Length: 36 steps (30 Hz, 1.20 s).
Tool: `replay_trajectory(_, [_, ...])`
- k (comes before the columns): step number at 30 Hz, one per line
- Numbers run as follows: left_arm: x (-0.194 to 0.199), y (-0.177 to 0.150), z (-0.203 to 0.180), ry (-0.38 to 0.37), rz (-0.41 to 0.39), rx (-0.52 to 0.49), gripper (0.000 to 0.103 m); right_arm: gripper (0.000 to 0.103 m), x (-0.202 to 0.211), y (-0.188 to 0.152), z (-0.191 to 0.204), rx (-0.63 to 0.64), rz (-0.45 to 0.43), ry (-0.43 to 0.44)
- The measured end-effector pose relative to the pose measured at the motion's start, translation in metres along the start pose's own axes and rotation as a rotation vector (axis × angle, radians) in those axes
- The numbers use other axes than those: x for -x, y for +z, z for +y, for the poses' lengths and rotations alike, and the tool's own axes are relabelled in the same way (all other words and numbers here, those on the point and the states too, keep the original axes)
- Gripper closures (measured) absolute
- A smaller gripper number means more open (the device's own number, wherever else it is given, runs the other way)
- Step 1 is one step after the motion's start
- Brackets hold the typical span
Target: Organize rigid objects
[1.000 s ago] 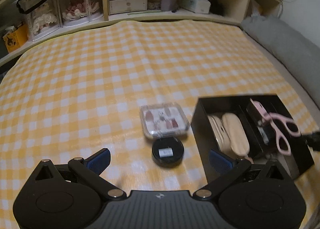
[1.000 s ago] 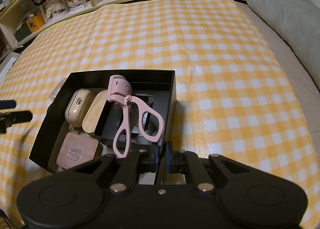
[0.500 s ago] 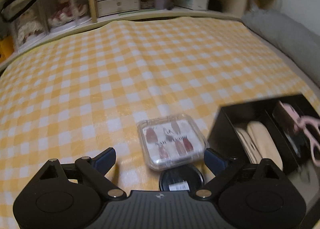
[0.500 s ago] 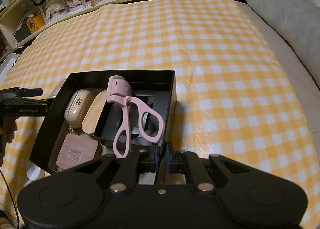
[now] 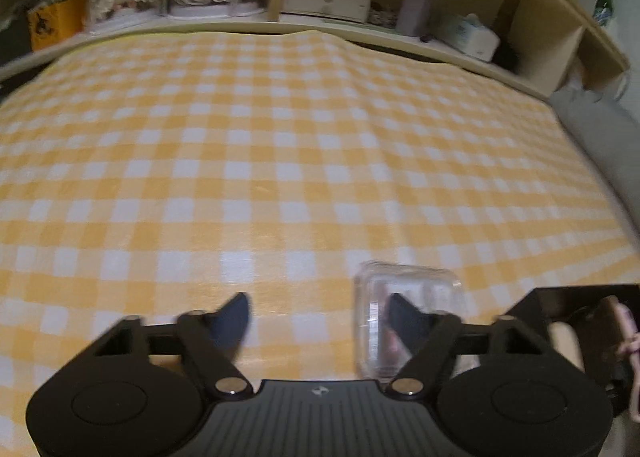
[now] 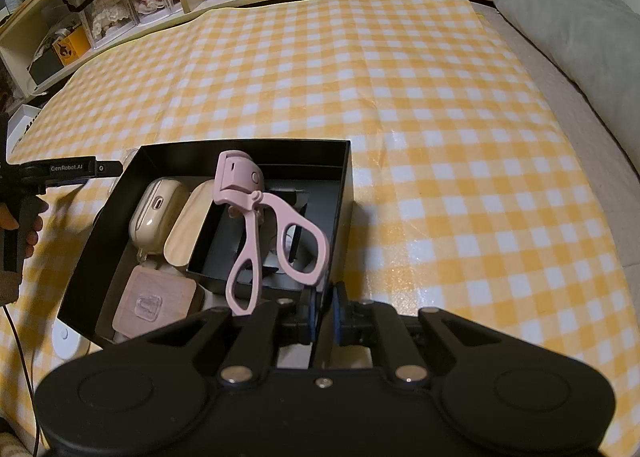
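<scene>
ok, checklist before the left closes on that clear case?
1. Right gripper clamped on the near wall of the black box: ok.
2. Clear case centred in the left gripper: not ok. The jaws have just been closing, and the case sits off at the right-hand finger, only partly in the gap.
3. Both pads on the case: not ok. The left finger stands apart from it.
4. Case lying flat: cannot tell. The view is blurred, and it looks tipped up.
5. Free slot in the box: cannot tell. The pink eyelash curler lies across the inner tray.
</scene>
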State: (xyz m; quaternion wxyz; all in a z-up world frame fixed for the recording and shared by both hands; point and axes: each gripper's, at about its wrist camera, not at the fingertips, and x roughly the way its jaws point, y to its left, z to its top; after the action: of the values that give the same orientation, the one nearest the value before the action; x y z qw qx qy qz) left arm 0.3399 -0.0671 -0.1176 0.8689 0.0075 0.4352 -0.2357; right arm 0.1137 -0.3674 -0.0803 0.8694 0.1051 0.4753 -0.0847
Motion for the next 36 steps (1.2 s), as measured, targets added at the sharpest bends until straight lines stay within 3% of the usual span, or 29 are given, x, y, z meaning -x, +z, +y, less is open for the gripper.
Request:
replay_trajectory(1, [-0.001, 0.001, -0.001, -0.028, 0.01, 0.027, 0.045, 0.094, 0.0, 0.0, 0.0, 0.0, 0.0, 0.0])
replay_trajectory(4, [-0.004, -0.001, -0.01, -0.091, 0.039, 0.067, 0.05, 0.094, 0.0, 0.0, 0.0, -0.002, 0.0, 0.001])
replay_trajectory(7, [-0.007, -0.006, -0.028, -0.102, 0.051, 0.026, 0.058, 0.094, 0.0, 0.0, 0.0, -0.001, 0.0, 0.0])
replay_trajectory(15, [0.002, -0.007, -0.027, -0.109, 0.048, 0.106, 0.078, 0.094, 0.0, 0.0, 0.0, -0.001, -0.001, -0.001])
replay_trajectory(17, [0.006, -0.007, -0.028, -0.042, 0.047, 0.069, 0.103, 0.094, 0.0, 0.0, 0.0, -0.001, 0.0, -0.001])
replay_trajectory(20, [0.007, -0.011, -0.02, 0.056, 0.053, 0.044, 0.103, 0.094, 0.0, 0.0, 0.0, -0.001, 0.0, -0.001])
replay_trajectory(24, [0.015, -0.014, -0.004, 0.035, 0.039, 0.07, 0.103, 0.094, 0.0, 0.0, 0.001, 0.0, 0.0, -0.002])
replay_trajectory(25, [0.017, -0.012, -0.003, -0.001, 0.036, 0.06, 0.102, 0.094, 0.0, 0.0, 0.0, 0.0, 0.0, -0.002])
replay_trajectory(27, [0.022, -0.01, -0.006, -0.085, 0.035, 0.022, 0.085, 0.094, 0.0, 0.0, 0.0, -0.002, 0.0, 0.0])
replay_trajectory(29, [0.028, -0.01, -0.016, -0.135, 0.031, -0.058, 0.054, 0.094, 0.0, 0.0, 0.001, -0.004, -0.001, 0.0])
replay_trajectory(32, [0.03, -0.017, -0.036, -0.15, 0.017, -0.213, 0.04, 0.095, -0.001, 0.001, -0.001, -0.033, -0.005, 0.009])
replay_trajectory(36, [0.026, -0.03, -0.056, -0.123, 0.032, -0.384, 0.037, 0.097, -0.001, 0.001, -0.001, -0.029, -0.011, -0.018])
